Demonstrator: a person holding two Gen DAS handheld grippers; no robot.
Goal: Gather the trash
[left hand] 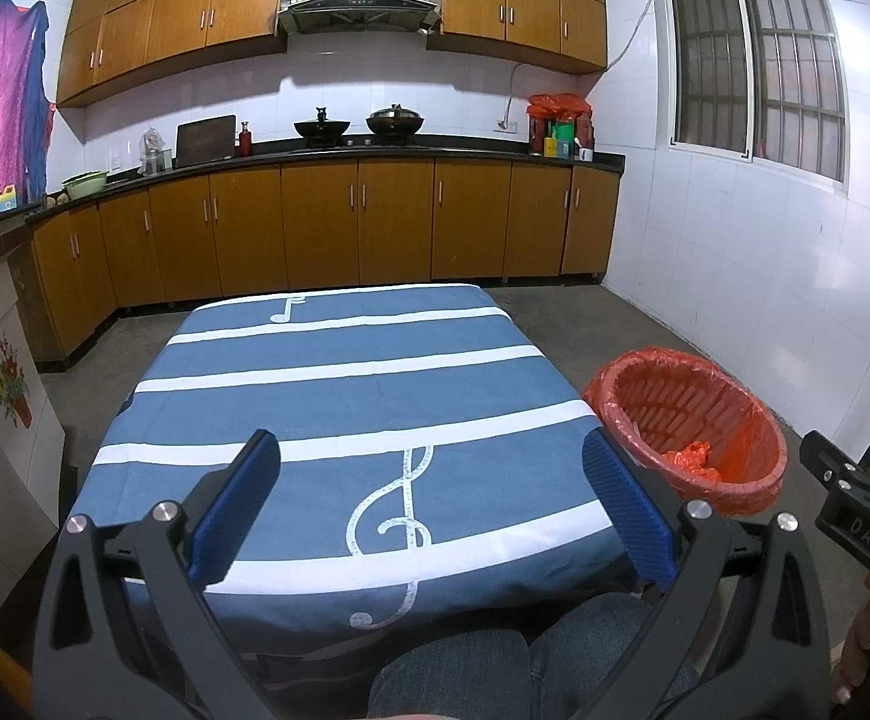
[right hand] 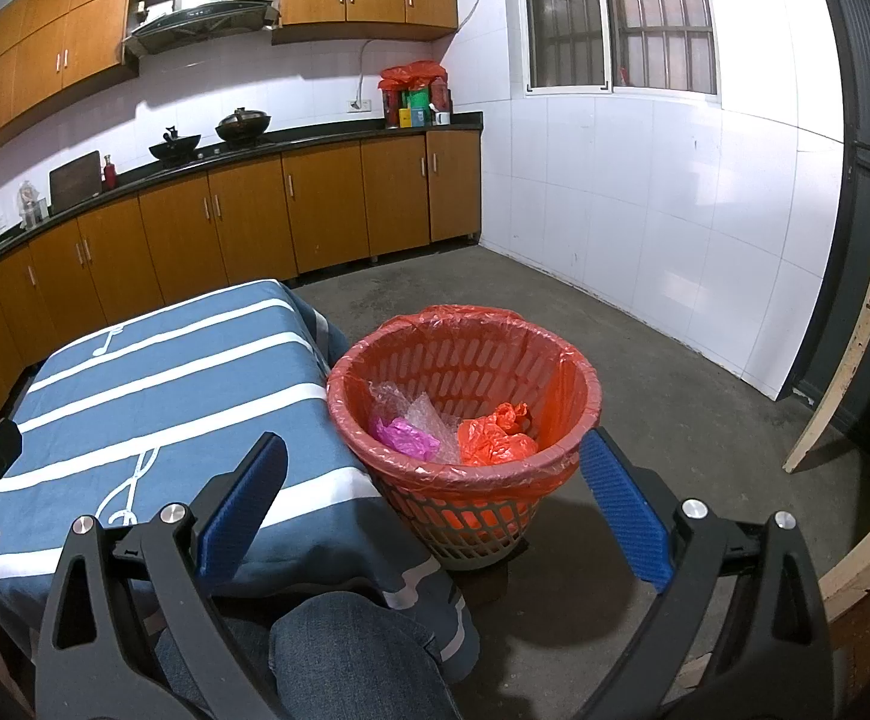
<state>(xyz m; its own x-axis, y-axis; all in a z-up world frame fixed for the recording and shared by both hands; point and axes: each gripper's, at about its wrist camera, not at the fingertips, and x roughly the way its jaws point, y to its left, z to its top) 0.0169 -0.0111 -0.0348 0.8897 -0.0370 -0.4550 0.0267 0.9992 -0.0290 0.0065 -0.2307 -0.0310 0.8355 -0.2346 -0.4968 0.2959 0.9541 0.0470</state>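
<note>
A waste basket (right hand: 465,516) lined with a red bag (right hand: 555,360) stands on the floor right of the table; it also shows in the left wrist view (left hand: 735,489). Inside lie a crumpled red bag (right hand: 495,435), a pink piece (right hand: 402,435) and clear bubble wrap (right hand: 429,411). My left gripper (left hand: 429,456) is open and empty above the near end of the table with its blue striped cloth (left hand: 339,396). My right gripper (right hand: 432,456) is open and empty, just in front of the basket's near rim.
Kitchen cabinets (left hand: 327,222) and a counter with woks run along the back wall. A white tiled wall (right hand: 645,210) is at the right, with a pale wooden table leg (right hand: 843,372) beside it. My denim-clad knees (right hand: 339,654) are below the grippers.
</note>
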